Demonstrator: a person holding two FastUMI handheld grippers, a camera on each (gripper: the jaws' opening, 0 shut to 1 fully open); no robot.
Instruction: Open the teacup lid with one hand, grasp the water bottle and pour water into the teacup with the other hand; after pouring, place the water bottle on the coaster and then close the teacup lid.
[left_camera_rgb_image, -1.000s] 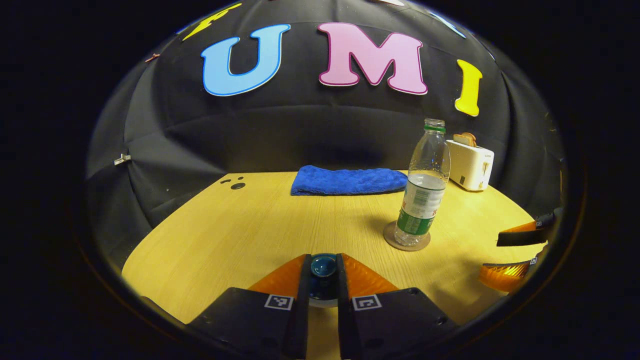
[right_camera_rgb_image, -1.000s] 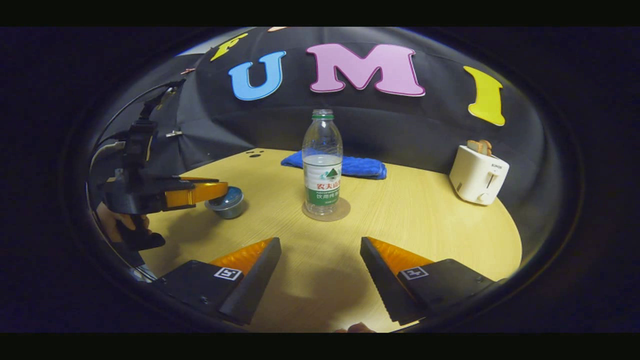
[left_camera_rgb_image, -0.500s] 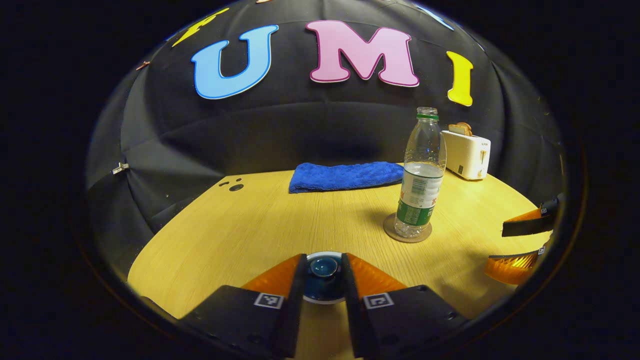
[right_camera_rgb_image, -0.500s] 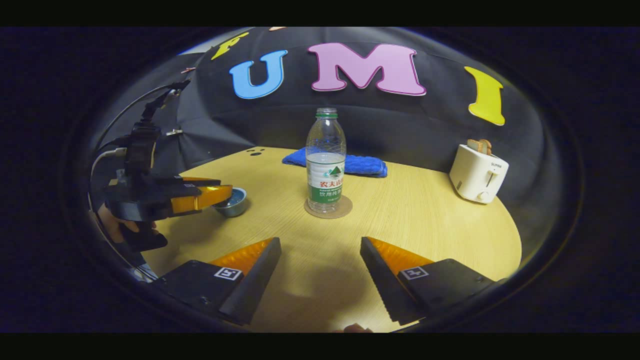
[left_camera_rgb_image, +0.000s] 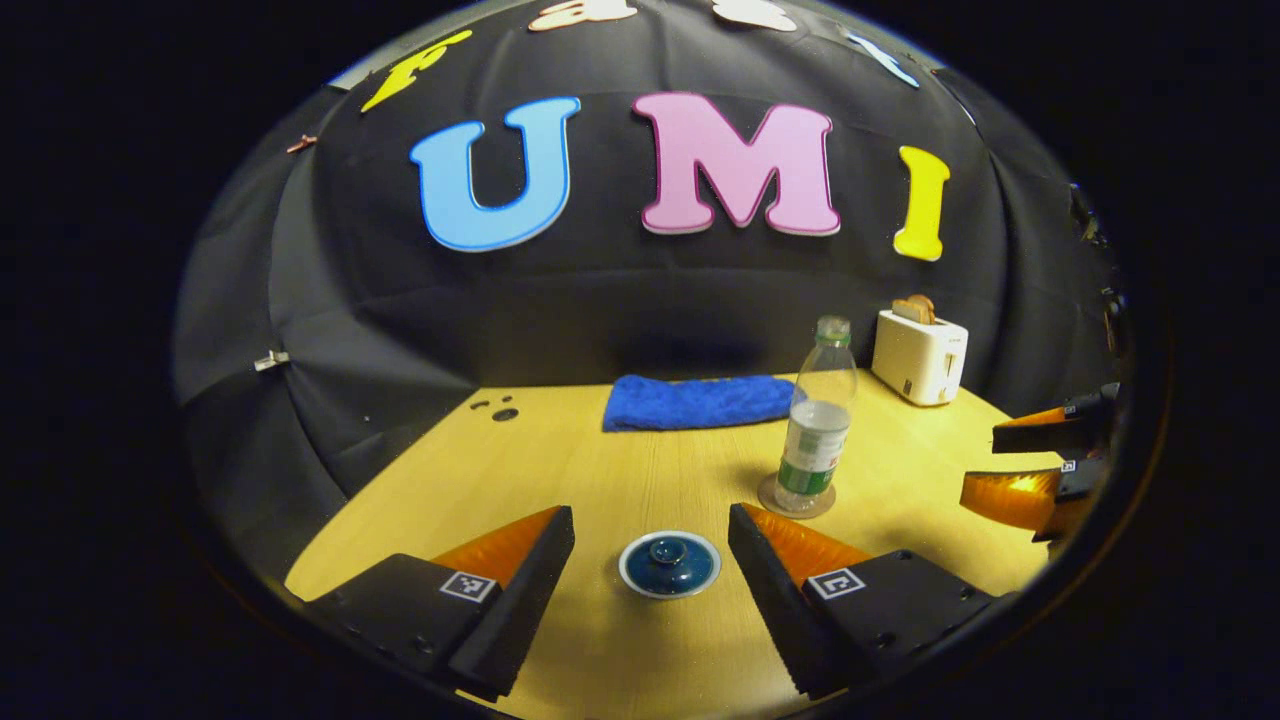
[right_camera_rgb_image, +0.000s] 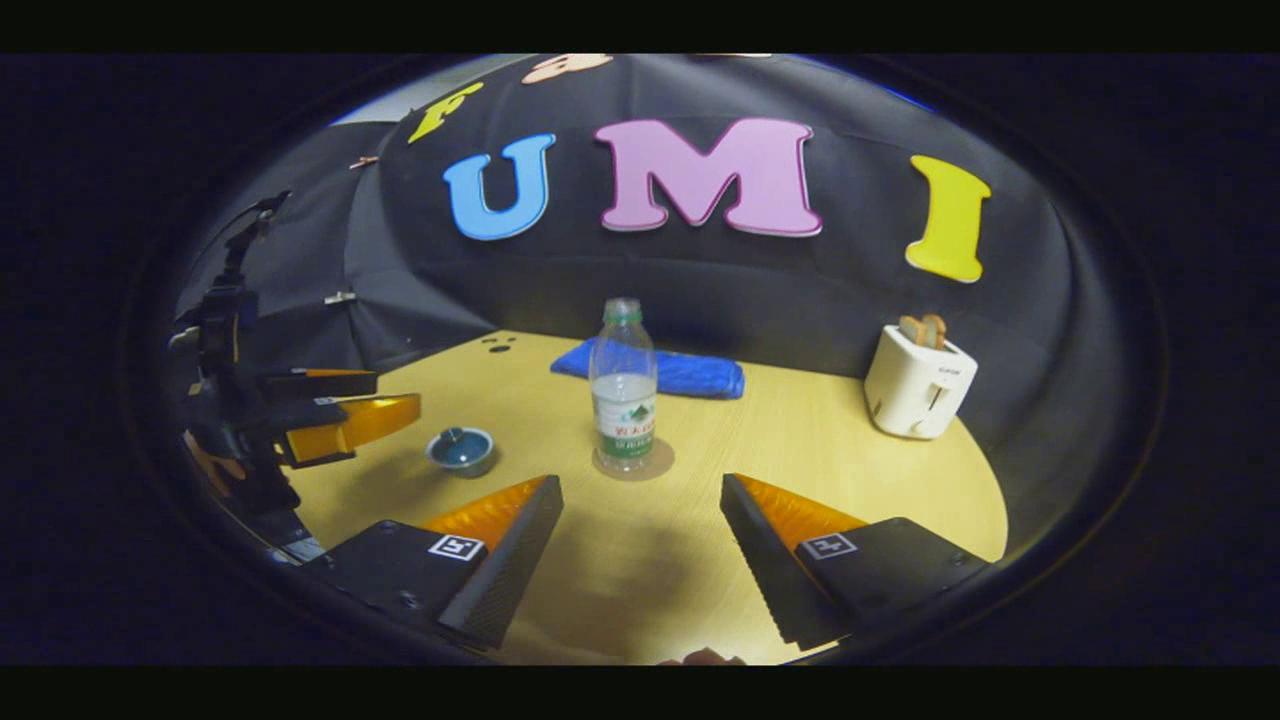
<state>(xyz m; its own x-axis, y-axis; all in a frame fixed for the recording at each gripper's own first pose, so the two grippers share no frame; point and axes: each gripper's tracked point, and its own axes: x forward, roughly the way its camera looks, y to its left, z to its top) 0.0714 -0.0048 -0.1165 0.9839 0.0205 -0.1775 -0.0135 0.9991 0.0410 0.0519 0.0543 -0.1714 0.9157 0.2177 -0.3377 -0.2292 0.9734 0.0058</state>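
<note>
A: At the left of the table (right_camera_rgb_image: 820, 440), the left gripper (left_camera_rgb_image: 650, 535) hangs with its jaws spread wide, nothing between them. The lid (left_camera_rgb_image: 669, 561) sits on the teacup (right_camera_rgb_image: 461, 451) just ahead of its fingertips.

B: Middle?

A: Water bottle (right_camera_rgb_image: 623, 385) upright on the coaster (right_camera_rgb_image: 632, 461), part full, no cap that I can make out. Right gripper (right_camera_rgb_image: 640, 510) is spread too, holding nothing, near the bottle but apart from it.

B: Step?

A: Judged: everything lies as at the finish, lid on, bottle parked. Only pulling both grippers clear seems left; I cannot tell whether the cup holds water. Blue cloth (right_camera_rgb_image: 665, 371) and toaster (right_camera_rgb_image: 918, 385) stand at the back, untouched.
</note>
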